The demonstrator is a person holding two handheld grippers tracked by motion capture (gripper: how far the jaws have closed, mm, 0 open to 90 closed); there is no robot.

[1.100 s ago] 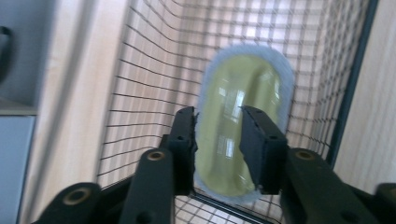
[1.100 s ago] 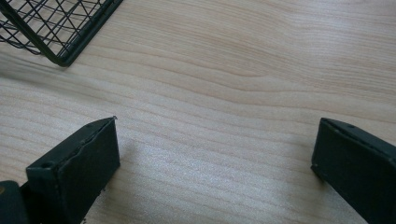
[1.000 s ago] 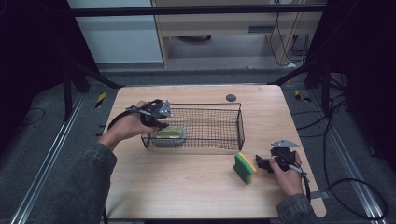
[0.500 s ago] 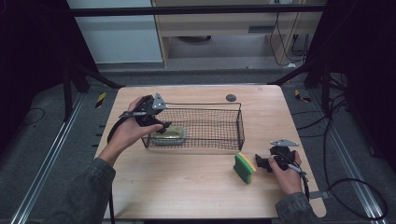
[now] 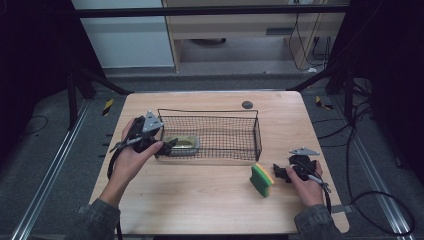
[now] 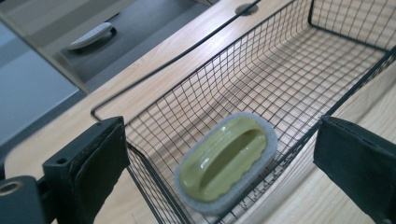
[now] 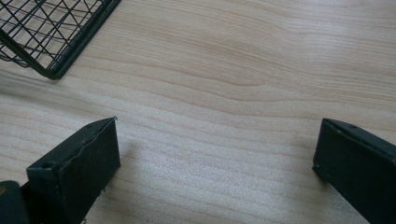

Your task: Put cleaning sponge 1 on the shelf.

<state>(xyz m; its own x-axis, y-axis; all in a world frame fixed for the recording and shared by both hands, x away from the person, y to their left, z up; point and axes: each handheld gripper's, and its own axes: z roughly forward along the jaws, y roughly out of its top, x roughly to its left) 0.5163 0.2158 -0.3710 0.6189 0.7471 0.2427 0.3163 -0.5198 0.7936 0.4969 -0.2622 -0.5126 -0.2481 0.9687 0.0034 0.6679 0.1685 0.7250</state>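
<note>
Our left gripper [image 6: 219, 154], jaws just opened wide and empty, sits beside the black wire basket [image 5: 210, 135] where the olive-green oval scrubber pad [image 6: 226, 161] lies, long axis slanting between them, while the green-and-yellow sponge [image 5: 262, 180] stands nearer our open right gripper [image 5: 280, 172].

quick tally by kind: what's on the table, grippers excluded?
Wire basket: 1
Green handled scrub pad (in the basket): 1
Green and yellow sponge (on the table): 1
Total: 3
</note>
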